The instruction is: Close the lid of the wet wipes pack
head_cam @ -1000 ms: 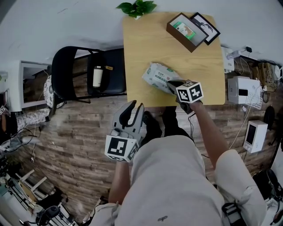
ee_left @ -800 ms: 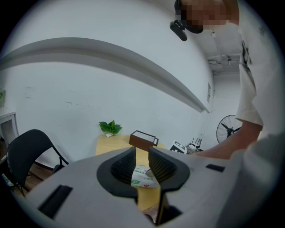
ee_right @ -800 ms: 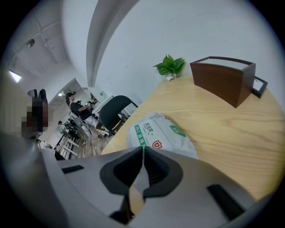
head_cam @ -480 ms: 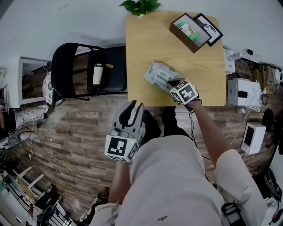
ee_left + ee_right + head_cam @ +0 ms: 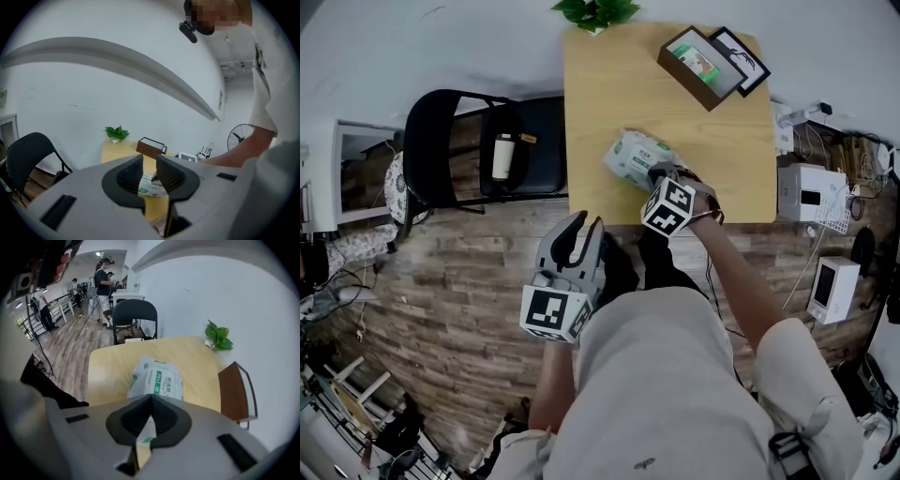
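Wet wipes pack: soft, crinkled plastic film, slight sheen. Table: pale smooth wood, matt. Floor: rough-grained wood planks.

TEXT | pack: "75" in white on its green band, right gripper view | pack, other print beside the number: too small to read | box: green-and-white label, head view, its print too small to read

place: we read it as a lab-type workspace
floor: wood planks, white devices, loose cables
background: people standing in open hall
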The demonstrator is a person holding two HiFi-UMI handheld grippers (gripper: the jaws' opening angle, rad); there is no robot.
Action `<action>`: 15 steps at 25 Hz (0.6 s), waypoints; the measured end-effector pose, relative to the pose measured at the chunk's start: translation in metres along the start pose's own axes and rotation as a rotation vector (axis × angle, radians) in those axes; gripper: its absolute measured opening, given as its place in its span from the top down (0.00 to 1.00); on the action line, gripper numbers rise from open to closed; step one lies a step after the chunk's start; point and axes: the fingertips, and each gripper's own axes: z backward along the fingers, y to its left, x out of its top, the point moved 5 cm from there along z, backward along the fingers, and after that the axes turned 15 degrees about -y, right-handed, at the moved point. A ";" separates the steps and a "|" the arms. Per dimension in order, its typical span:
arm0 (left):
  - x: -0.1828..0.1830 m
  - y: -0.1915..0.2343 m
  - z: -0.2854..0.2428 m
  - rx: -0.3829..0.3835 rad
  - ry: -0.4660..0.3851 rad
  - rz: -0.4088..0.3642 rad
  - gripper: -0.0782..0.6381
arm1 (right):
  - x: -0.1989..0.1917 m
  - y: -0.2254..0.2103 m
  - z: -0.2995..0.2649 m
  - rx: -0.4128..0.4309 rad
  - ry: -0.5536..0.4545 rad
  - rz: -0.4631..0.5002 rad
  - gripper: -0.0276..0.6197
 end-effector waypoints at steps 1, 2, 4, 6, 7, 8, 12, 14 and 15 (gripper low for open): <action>0.000 0.000 0.000 -0.002 -0.001 0.001 0.78 | 0.002 0.000 0.000 -0.003 -0.007 -0.002 0.96; 0.000 0.000 0.000 -0.004 -0.002 0.001 0.78 | 0.002 0.000 -0.001 -0.006 -0.011 -0.006 0.96; 0.001 0.002 0.001 -0.009 -0.002 0.001 0.78 | 0.003 0.000 -0.005 -0.010 -0.011 -0.006 0.96; 0.001 0.003 0.003 -0.012 -0.002 0.000 0.78 | 0.003 0.001 -0.008 -0.009 -0.007 -0.001 0.96; 0.002 0.003 0.004 -0.013 -0.003 0.000 0.78 | 0.004 0.002 -0.009 -0.009 -0.004 0.004 0.96; 0.002 0.004 0.005 -0.014 -0.003 0.000 0.78 | 0.004 0.003 -0.011 -0.011 0.000 0.010 0.96; 0.001 0.005 0.010 -0.023 0.002 0.000 0.78 | 0.004 0.006 -0.015 -0.021 0.020 0.049 0.96; 0.000 0.007 0.013 -0.028 0.003 0.000 0.78 | 0.003 0.009 -0.018 -0.028 0.030 0.070 0.96; 0.000 0.007 0.015 -0.029 0.004 0.000 0.78 | 0.003 0.010 -0.019 -0.031 0.034 0.077 0.96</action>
